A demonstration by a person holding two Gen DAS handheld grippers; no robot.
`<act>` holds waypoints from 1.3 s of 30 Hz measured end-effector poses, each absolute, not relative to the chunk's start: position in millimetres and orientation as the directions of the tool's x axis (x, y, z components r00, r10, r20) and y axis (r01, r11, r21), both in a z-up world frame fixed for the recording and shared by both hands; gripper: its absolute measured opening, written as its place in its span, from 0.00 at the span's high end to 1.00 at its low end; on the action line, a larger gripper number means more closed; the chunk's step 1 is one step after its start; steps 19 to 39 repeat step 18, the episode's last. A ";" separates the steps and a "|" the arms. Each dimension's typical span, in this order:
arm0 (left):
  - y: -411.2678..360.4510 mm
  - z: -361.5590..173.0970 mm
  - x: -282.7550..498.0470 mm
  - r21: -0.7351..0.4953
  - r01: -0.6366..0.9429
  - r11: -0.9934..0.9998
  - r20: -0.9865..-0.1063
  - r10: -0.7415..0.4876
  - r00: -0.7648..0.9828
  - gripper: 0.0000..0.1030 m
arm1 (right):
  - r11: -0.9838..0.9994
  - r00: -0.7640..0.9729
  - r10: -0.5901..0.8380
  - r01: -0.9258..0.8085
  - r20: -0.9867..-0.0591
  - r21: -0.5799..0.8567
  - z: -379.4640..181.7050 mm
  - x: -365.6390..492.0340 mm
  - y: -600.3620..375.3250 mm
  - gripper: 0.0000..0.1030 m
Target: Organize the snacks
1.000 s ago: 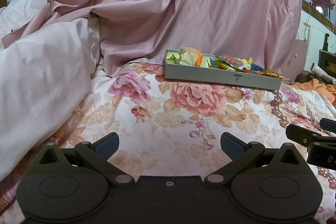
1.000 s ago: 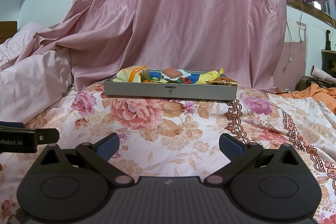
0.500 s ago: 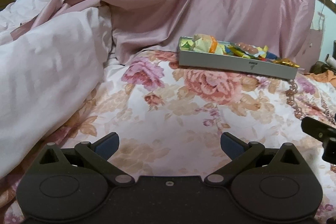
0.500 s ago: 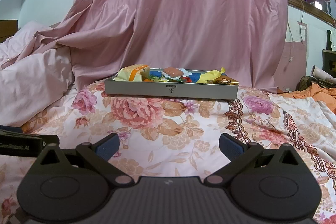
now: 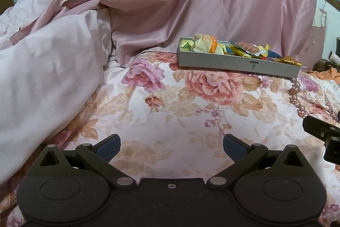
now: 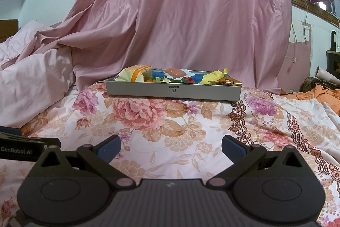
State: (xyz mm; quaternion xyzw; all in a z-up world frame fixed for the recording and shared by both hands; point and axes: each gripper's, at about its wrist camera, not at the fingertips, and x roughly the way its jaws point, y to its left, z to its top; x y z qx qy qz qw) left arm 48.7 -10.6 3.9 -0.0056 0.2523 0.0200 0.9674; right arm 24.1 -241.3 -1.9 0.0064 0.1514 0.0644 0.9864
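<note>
A shallow grey tray (image 6: 173,90) sits on the floral bedspread ahead, filled with several wrapped snacks: a yellow-orange packet (image 6: 136,75), a pink sausage pack (image 6: 175,72) and a gold wrapper (image 6: 227,82). The tray also shows in the left wrist view (image 5: 238,64) at upper right. My left gripper (image 5: 171,147) is open and empty, low over the bedspread, well short of the tray. My right gripper (image 6: 171,148) is open and empty, facing the tray's long side from a distance.
A pink curtain (image 6: 180,14) hangs behind the tray. A bunched pale pink quilt (image 5: 42,69) lies at left. Orange cloth (image 6: 318,93) lies at far right. The left gripper's body (image 6: 19,149) shows at the right view's left edge.
The left gripper's view has swung left and drawn back a little, so the tray sits further right. The right gripper has barely moved. Both stay open.
</note>
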 end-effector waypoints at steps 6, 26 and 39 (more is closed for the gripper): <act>-9.9 3.8 49.2 -0.001 -0.043 0.999 -0.493 0.037 0.869 0.01 | 0.992 0.946 0.129 -0.125 -0.298 0.032 -1.7 24.4 -241.4 0.00; -9.6 3.3 49.8 0.000 -0.047 0.999 -0.495 0.040 0.868 0.01 | 0.992 0.945 0.129 -0.125 -0.300 0.031 -2.1 24.4 -240.5 0.00; -9.6 3.3 49.8 0.000 -0.047 0.999 -0.495 0.040 0.868 0.01 | 0.992 0.945 0.129 -0.125 -0.300 0.031 -2.1 24.4 -240.5 0.00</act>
